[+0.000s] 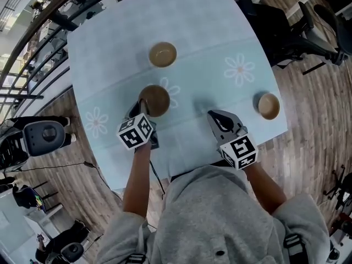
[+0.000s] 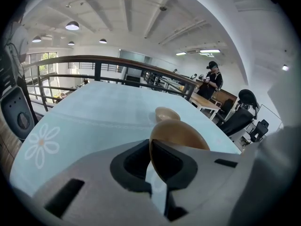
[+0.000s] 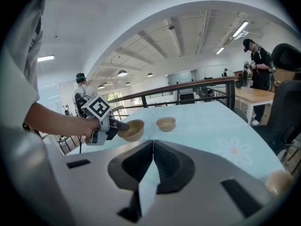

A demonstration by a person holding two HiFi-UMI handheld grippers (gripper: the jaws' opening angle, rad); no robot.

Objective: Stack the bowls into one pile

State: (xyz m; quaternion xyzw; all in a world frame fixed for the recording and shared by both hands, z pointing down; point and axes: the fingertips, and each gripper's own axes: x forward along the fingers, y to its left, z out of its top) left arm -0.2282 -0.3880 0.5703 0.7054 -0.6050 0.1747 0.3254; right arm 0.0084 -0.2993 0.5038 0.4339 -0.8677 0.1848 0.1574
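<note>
Brown bowl (image 1: pixel 155 99) pinched at rim in left hand-held gripper (image 1: pixel 142 106), raised off worktop (image 1: pixel 209 37); right hand-held gripper (image 1: pixel 212 115) closed, empty. Hold level, centre over far bowl (image 1: pixel 163 54), lower till nested, then release.

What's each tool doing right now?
Left tool: closed on a bowl rim.
Right tool: closed, empty.

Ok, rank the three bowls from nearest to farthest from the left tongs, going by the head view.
1. Gripped bowl: its rim is pinched in the left tongs, just ahead of the hand.
2. Far bowl: straight beyond the gripped one.
3. Right bowl: well off to the right side.
</note>
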